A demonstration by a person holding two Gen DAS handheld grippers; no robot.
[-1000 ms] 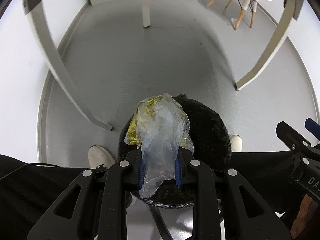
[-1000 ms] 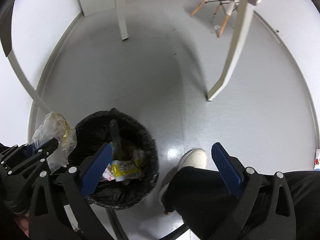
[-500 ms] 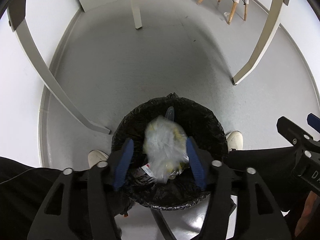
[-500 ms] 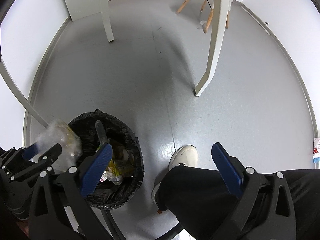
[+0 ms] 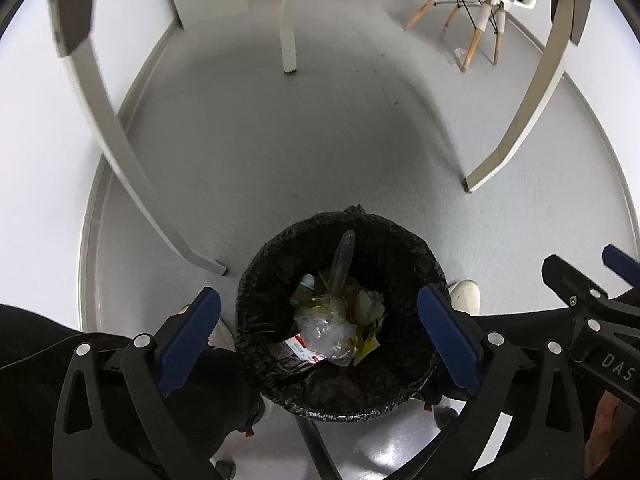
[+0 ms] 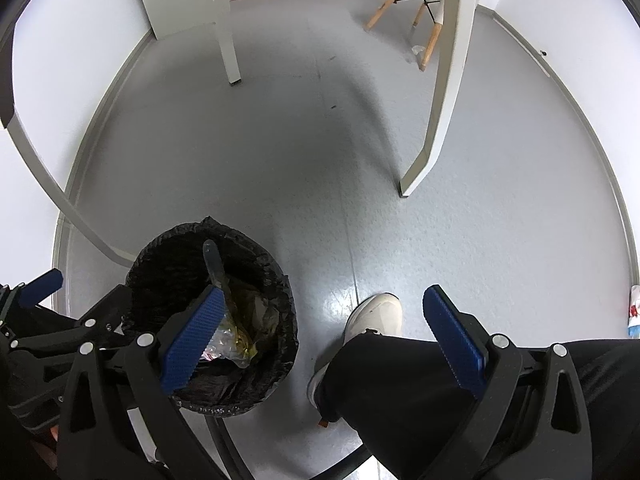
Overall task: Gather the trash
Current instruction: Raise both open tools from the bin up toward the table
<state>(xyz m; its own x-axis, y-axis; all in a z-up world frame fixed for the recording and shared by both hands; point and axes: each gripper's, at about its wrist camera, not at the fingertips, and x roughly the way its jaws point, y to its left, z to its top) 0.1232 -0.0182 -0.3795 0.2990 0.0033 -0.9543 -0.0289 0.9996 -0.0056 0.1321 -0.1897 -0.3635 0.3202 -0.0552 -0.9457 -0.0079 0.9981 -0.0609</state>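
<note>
A round bin with a black liner (image 5: 256, 280) stands on the grey floor, also in the right wrist view (image 6: 160, 256). A clear plastic bag with yellow scraps (image 5: 326, 330) lies inside it among other trash, with a clear plastic spoon (image 5: 342, 256) sticking up. My left gripper (image 5: 318, 332) is open and empty, its blue pads (image 5: 188, 336) spread wide above the bin. My right gripper (image 6: 324, 336) is open and empty to the right of the bin, above the person's leg. The bag also shows in the right wrist view (image 6: 234, 334).
White table legs (image 5: 120, 148) (image 5: 516, 128) stand left and right of the bin, another (image 5: 288, 20) further back. A wooden-legged chair (image 5: 472, 12) is at the far right. The person's white shoe (image 6: 376, 316) and black trouser leg (image 6: 400, 384) are beside the bin. A small wrapper (image 6: 634, 316) lies by the right wall.
My left gripper opened and let go of the clear bag, which dropped into the bin. Both grippers rose slightly; the right one stayed open.
</note>
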